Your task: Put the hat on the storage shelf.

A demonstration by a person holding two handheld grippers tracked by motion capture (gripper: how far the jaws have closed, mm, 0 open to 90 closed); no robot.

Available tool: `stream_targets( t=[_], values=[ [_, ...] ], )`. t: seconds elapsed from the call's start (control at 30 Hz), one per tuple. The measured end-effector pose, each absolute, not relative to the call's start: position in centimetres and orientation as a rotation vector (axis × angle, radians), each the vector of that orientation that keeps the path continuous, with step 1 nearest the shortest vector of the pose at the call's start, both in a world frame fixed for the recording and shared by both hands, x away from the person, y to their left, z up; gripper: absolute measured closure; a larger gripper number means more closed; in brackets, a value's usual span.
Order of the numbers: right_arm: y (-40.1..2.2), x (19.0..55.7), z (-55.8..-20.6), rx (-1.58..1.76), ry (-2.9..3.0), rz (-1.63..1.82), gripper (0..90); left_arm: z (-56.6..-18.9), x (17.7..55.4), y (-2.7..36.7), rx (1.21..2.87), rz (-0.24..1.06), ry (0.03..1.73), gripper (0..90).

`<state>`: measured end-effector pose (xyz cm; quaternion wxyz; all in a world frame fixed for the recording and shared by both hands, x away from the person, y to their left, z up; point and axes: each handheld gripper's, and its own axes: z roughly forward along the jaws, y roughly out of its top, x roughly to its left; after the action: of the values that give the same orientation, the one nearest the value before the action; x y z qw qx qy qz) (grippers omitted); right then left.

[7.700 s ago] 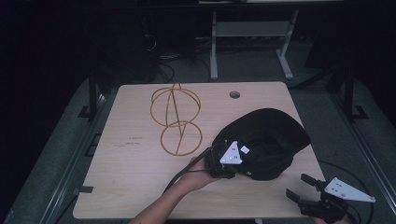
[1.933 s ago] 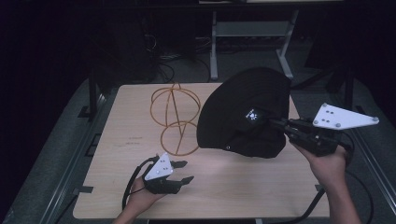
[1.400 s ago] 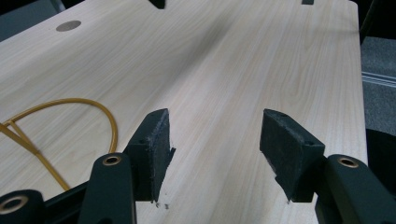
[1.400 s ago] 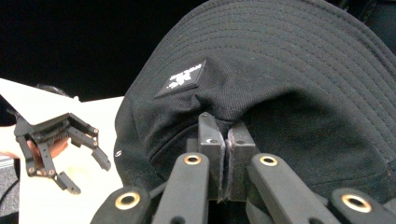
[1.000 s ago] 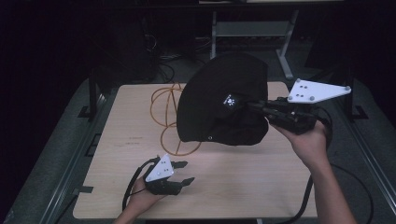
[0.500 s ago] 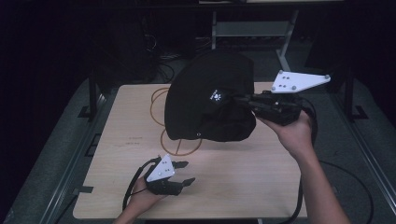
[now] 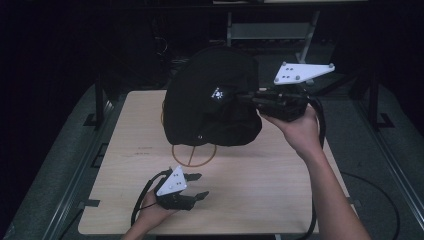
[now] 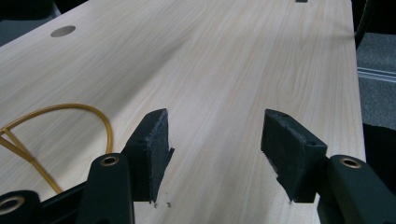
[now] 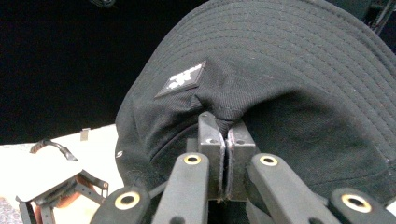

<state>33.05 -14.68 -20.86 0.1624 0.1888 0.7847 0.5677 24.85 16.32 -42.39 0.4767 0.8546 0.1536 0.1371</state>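
Observation:
A black bucket hat with a small white-on-black label hangs in the air above the table's middle. My right gripper is shut on a pinch of its fabric just below the label. Under the hat stands an orange wire stand, mostly covered; its round base ring shows on the table, and a curve of it appears in the left gripper view. My left gripper rests low at the table's front left, open, with bare wood between its pads.
The light wooden table has a round cable hole near its far edge. A white metal frame stands on the dark floor behind the table. The left hand and its gripper show below the hat in the right gripper view.
My right gripper has carried the hat up and leftward from the table's right side until it hangs over the wire stand. The left gripper let go of it earlier and has stayed still.

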Motion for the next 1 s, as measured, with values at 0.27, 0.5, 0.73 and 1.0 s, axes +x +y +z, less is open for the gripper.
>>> stream_targets(
  t=[0.27,0.5,0.73,1.0],
  values=[
    [-13.2,34.2,-20.0,0.544,2.263,1.619,87.7,-42.4,25.0,16.4,2.098,0.341,0.360,40.7],
    [-11.9,34.9,-19.3,0.548,2.277,1.622,87.7,-42.2,25.0,16.5,2.091,0.348,0.355,40.7],
    [-10.6,35.9,-18.8,0.561,2.313,1.609,87.6,-42.1,25.0,16.6,2.091,0.344,0.352,40.7],
    [-9.2,37.3,-18.4,0.564,2.319,1.628,87.6,-42.2,25.1,16.4,2.090,0.344,0.350,40.7]
  ],
)
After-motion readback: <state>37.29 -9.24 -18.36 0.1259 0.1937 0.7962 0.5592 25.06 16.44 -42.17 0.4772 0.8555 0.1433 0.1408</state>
